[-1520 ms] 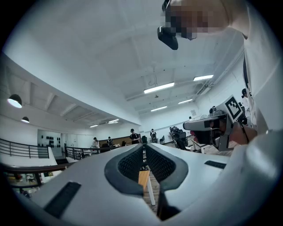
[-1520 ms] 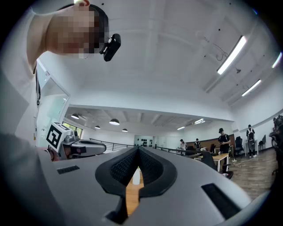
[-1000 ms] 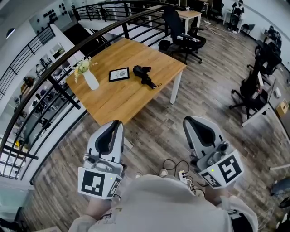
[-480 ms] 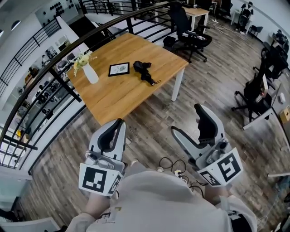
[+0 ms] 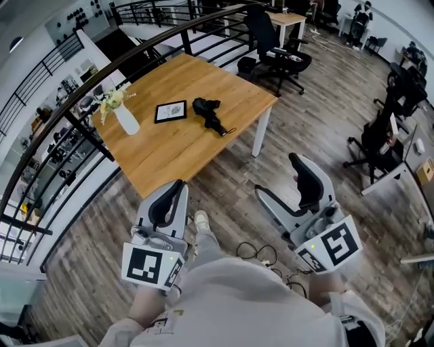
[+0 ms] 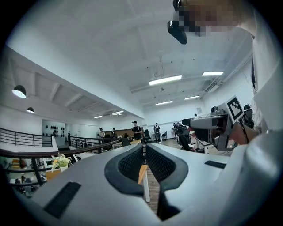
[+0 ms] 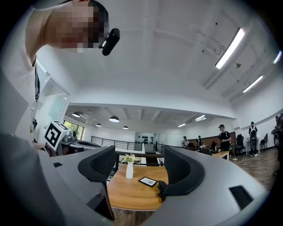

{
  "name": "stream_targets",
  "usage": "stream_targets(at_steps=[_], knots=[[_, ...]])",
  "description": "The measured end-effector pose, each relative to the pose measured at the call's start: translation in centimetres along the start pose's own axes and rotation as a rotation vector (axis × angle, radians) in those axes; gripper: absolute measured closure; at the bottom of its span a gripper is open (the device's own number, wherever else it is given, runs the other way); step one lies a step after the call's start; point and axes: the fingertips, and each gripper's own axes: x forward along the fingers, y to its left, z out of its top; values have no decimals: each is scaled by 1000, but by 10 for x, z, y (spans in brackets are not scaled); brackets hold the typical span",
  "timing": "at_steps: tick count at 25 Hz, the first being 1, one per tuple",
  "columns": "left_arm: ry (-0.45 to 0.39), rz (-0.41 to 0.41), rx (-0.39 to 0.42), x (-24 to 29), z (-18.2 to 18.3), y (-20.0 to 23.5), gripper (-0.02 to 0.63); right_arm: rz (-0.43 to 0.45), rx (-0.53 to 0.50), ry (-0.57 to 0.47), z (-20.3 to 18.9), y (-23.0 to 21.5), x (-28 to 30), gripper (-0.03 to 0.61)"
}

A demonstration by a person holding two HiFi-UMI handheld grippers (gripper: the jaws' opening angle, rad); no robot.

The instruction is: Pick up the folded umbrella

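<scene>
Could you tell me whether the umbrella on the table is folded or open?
Folded: the umbrella lies as a compact black bundle on the table, canopy not spread.

Tabletop inventory: one wooden table (image 5: 169,152), one folded umbrella (image 5: 209,113), one white vase (image 5: 127,120), one framed card (image 5: 170,111). Handheld tools: two, the left gripper (image 5: 172,188) and the right gripper (image 5: 279,177). One black office chair (image 5: 274,47) adjoins the table.

Open-plan office on an upper level, w/ a black metal railing (image 6: 35,152) along the open edge. Wooden desk (image 5: 183,146), black swivel office chairs (image 5: 274,47), another desk (image 5: 285,19) further back, wood-plank floor (image 5: 319,115) and long ceiling strip lights (image 6: 165,80). Several ppl (image 7: 224,140) stand by workstations in the bkgd.
</scene>
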Motion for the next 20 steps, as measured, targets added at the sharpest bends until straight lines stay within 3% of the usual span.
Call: stream_targets(at_steps=[6, 13, 17, 20], knots=[[16, -11, -18, 49, -23, 47, 580, -15, 19, 63, -33, -30, 62, 215], [28, 3, -11, 110, -46, 142, 580, 2, 33, 121, -63, -53, 173, 215], [56, 10, 43, 144, -61, 197, 580, 34, 45, 165, -81, -58, 247, 215], [117, 1, 14, 166, -75, 232, 580, 55, 50, 186, -93, -61, 299, 215]])
